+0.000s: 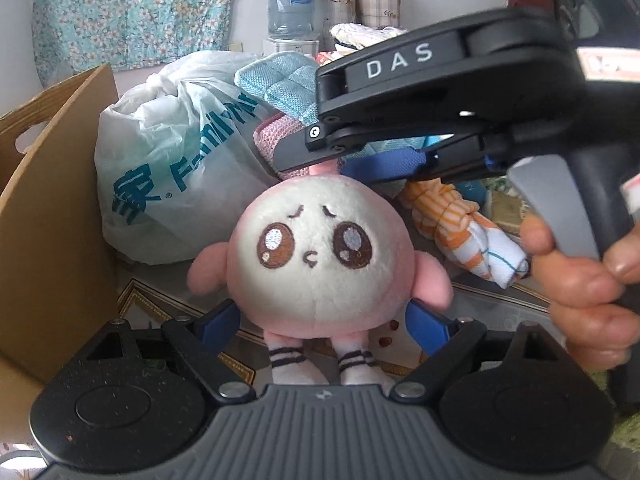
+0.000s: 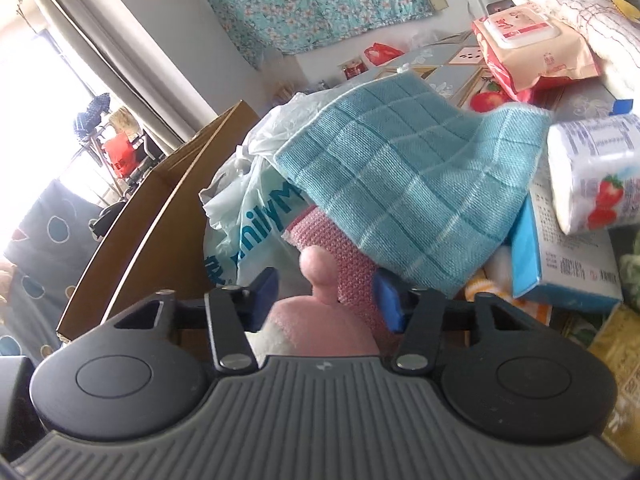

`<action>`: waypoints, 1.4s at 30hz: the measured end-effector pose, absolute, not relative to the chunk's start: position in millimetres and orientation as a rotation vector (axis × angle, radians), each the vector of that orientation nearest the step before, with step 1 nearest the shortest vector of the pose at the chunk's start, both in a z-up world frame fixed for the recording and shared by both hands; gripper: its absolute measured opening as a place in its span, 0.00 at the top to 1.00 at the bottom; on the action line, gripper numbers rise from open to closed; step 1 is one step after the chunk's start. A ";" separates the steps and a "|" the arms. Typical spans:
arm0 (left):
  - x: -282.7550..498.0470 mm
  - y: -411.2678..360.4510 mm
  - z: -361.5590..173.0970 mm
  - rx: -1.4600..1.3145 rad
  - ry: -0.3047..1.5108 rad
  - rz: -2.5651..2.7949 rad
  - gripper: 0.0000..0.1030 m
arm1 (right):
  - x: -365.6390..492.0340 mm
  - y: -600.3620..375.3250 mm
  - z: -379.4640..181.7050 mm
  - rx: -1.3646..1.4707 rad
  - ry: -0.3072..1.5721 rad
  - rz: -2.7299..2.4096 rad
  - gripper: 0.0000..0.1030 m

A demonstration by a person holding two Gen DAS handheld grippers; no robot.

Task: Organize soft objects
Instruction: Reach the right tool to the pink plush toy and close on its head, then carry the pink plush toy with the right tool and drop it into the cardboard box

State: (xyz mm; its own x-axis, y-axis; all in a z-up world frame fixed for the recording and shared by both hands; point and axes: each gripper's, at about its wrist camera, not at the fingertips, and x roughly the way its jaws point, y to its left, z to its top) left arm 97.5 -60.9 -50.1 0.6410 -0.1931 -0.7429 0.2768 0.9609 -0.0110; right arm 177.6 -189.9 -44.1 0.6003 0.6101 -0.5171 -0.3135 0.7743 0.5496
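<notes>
Two grippers meet on one pink and white plush doll [image 1: 320, 256], which stands upright on the patterned tabletop [image 1: 496, 300] facing the left wrist camera. The left gripper [image 1: 326, 316] has its jaws spread wide around the doll's lower body, a blue pad [image 1: 220, 318] at each side just below the stubby pink arms; whether the pads press the fabric or merely flank it cannot be told. The right gripper [image 2: 326, 294] comes in from above, its jaws about half spread on either side of the pink stalk on top of the doll's head, which rises between its blue pads [image 2: 390, 300] with a gap showing at each side. A hand [image 1: 576, 276] grips that gripper's handle at the right edge of the left view. Behind the doll lie a white plastic bag with teal lettering [image 1: 168, 176], a pink knitted cloth [image 2: 352, 256] and a teal checked cloth [image 2: 404, 184] draped over both. To the left stands a cardboard box [image 1: 56, 216]; to the right, a rolled orange-striped cloth [image 1: 460, 224], a blue and white carton [image 2: 560, 256], a strawberry-printed white container [image 2: 596, 172] and a red wet-wipe pack [image 2: 528, 44].
</notes>
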 end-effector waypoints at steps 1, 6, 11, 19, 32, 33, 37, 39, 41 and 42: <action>99.5 -61.7 -51.6 0.113 0.838 -0.263 0.12 | 178.2 -190.7 -44.0 0.431 0.752 0.559 0.58; 108.2 -65.0 -57.1 0.129 0.862 -0.257 0.14 | 177.4 -192.6 -45.0 0.444 0.750 0.584 0.81; 105.5 -67.0 -57.4 0.143 0.836 -0.254 0.19 | 171.5 -193.3 -42.0 0.438 0.730 0.588 0.87; 78.4 -63.6 -25.8 0.127 0.764 -0.268 0.19 | 136.9 -199.0 -8.7 0.444 0.662 0.638 0.89; 72.8 38.6 90.5 0.041 0.629 -0.046 0.18 | 161.4 -98.7 123.4 0.305 0.523 1.002 0.91; 80.9 47.2 93.6 0.043 0.637 -0.025 0.17 | 173.3 -85.8 129.3 0.300 0.535 1.021 0.91; 126.2 78.0 97.5 0.038 0.703 0.046 0.17 | 223.2 -39.4 137.6 0.279 0.607 1.044 0.92; 153.3 90.8 94.2 0.034 0.745 0.065 0.17 | 254.1 -16.6 134.9 0.271 0.650 1.038 0.92; 180.1 103.1 90.2 0.037 0.783 0.083 0.17 | 282.1 1.9 127.8 0.275 0.685 1.032 0.92; 193.8 108.9 88.1 0.039 0.800 0.091 0.17 | 298.0 10.1 123.6 0.278 0.705 1.027 0.92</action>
